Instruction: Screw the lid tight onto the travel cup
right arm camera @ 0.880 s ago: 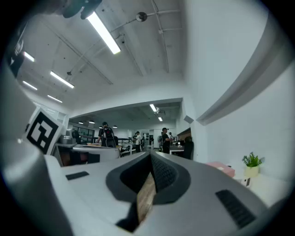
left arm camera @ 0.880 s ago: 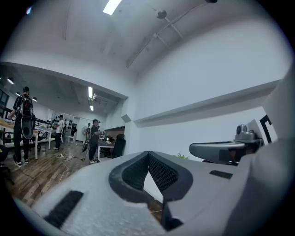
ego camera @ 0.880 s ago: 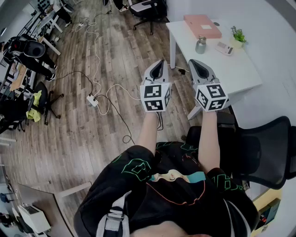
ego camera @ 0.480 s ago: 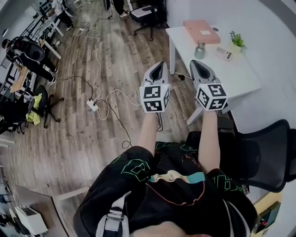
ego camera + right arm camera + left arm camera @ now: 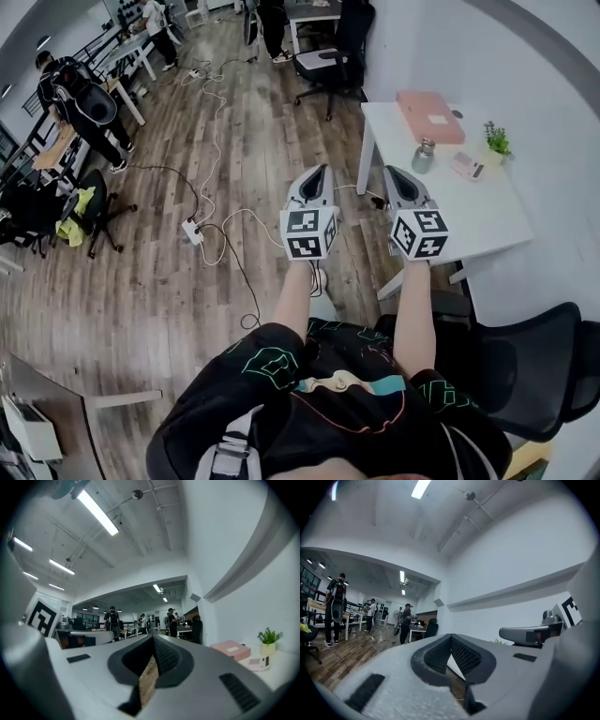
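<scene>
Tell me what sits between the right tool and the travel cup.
Nothing; head view shows only bare white table between right tool and travel cup.

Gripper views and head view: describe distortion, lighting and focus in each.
Head view: strong fisheye, floorboards and white table curve, light even. Left gripper view: round black vignette, ceiling light glares, near fingers soft. Right gripper view: same vignette, bright tube light, wall ledge bows.
</scene>
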`<state>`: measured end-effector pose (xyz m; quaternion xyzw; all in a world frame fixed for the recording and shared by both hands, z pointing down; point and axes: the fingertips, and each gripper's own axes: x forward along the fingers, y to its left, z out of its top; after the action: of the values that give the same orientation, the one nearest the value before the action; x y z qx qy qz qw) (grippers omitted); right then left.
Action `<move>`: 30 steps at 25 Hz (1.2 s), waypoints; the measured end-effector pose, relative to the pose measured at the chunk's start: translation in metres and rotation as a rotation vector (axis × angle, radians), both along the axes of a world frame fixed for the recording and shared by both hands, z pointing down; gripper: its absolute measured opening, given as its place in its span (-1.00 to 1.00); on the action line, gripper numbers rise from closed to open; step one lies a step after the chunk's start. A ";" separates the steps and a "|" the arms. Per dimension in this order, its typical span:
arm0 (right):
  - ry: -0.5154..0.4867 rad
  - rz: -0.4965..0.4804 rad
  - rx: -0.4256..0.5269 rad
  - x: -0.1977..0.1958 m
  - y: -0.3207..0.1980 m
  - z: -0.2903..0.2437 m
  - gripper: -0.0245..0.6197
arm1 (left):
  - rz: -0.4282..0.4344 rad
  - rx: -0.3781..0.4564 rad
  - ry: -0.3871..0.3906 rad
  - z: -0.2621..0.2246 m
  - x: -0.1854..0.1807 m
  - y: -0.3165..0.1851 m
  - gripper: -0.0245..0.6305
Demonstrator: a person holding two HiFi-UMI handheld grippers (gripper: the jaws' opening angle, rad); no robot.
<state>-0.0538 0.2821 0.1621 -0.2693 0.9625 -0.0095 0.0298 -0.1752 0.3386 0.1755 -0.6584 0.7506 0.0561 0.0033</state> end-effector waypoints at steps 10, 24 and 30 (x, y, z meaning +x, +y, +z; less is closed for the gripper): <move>0.009 -0.003 -0.033 -0.055 -0.068 0.017 -0.91 | 0.014 -0.019 0.034 0.021 -0.053 -0.071 -0.90; 0.006 0.122 -0.176 -0.137 -0.221 0.073 -0.91 | 0.190 -0.215 0.052 0.096 -0.117 -0.235 -0.90; 0.042 0.182 -0.197 -0.156 -0.286 0.085 -0.91 | 0.282 -0.272 0.087 0.122 -0.124 -0.297 -0.90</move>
<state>-0.2096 -0.0042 0.2468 -0.3574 0.9289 -0.0954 -0.0162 -0.2995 0.0419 0.2971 -0.7483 0.6510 -0.0175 -0.1260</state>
